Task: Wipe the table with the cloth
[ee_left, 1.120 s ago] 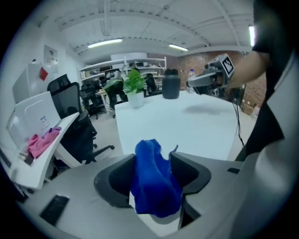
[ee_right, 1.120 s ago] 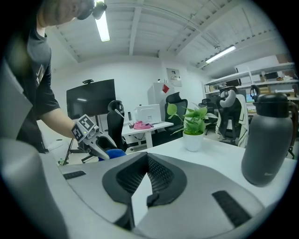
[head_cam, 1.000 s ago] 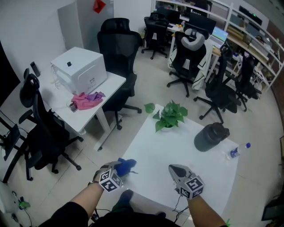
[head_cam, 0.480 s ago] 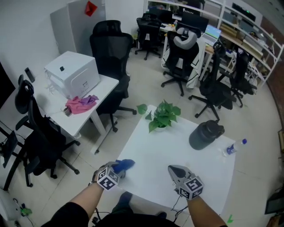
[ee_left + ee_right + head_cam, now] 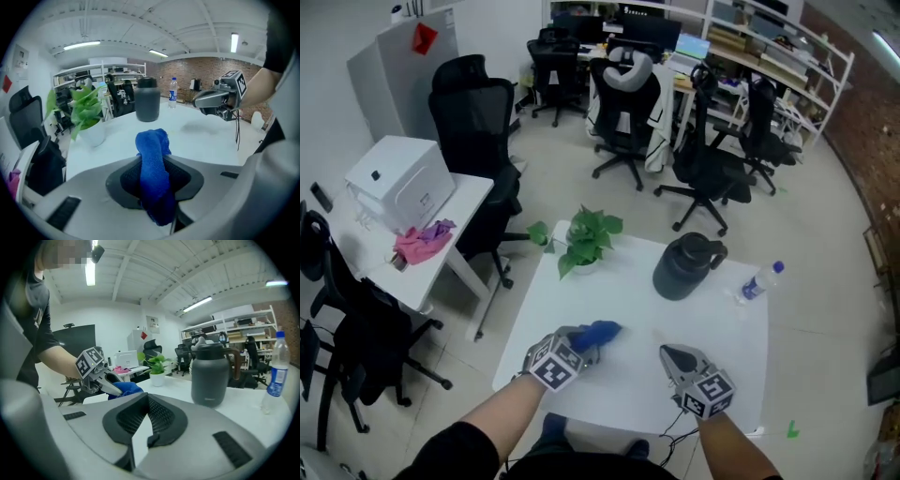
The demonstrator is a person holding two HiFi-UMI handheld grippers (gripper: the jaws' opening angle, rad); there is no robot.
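Observation:
The blue cloth (image 5: 600, 331) is bunched up and pinched between the jaws of my left gripper (image 5: 584, 341), over the near left part of the white table (image 5: 619, 291). In the left gripper view the cloth (image 5: 151, 140) stands up out of the left gripper (image 5: 153, 163), pressed by both pads. My right gripper (image 5: 670, 356) hovers over the table's near middle, shut and empty. The right gripper view shows the right gripper's (image 5: 147, 397) pads meeting at the tip, with the left gripper (image 5: 107, 379) and cloth (image 5: 123, 388) to its left.
A potted plant (image 5: 584, 239) stands at the table's far left, a dark jug (image 5: 684, 265) at the far middle, a water bottle (image 5: 759, 280) to the right. A side desk with a white box (image 5: 403, 187) and office chairs (image 5: 478, 112) stand beyond.
My left gripper has closed on the blue cloth and carried it from the table's near left corner inward to the right. The right gripper has hardly moved.

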